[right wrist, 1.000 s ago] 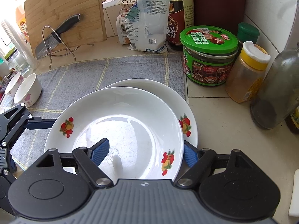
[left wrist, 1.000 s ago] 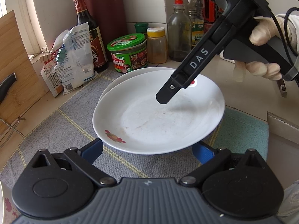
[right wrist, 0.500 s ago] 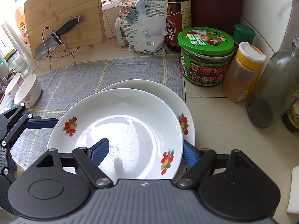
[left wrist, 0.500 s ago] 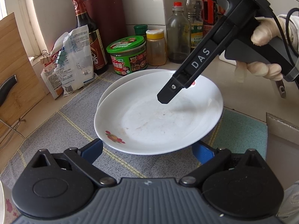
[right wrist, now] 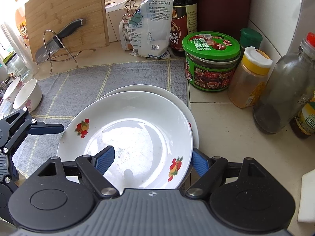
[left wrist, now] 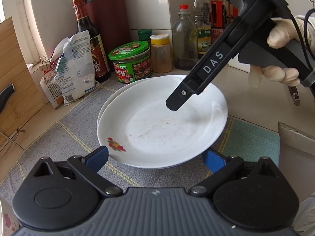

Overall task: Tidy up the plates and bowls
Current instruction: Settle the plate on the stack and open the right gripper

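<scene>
Top plate (right wrist: 135, 137) sits stacked on a second plate (right wrist: 149, 89) on the grey mat (right wrist: 82, 82). Right gripper (right wrist: 151, 160) straddles its near rim – jaws apart, one pad inside, not clamped. Left gripper (left wrist: 155, 157) spread wide at the opposite rim – holding nothing.

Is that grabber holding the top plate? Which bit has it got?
Cannot tell. The right gripper has its jaws on either side of the top plate's near rim, one inside the plate and one outside. Whether they press on it is not visible.

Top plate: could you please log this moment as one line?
top plate: stacked on lower plate | right gripper: jaws open, straddling its rim | left gripper: jaws open at its edge
</scene>
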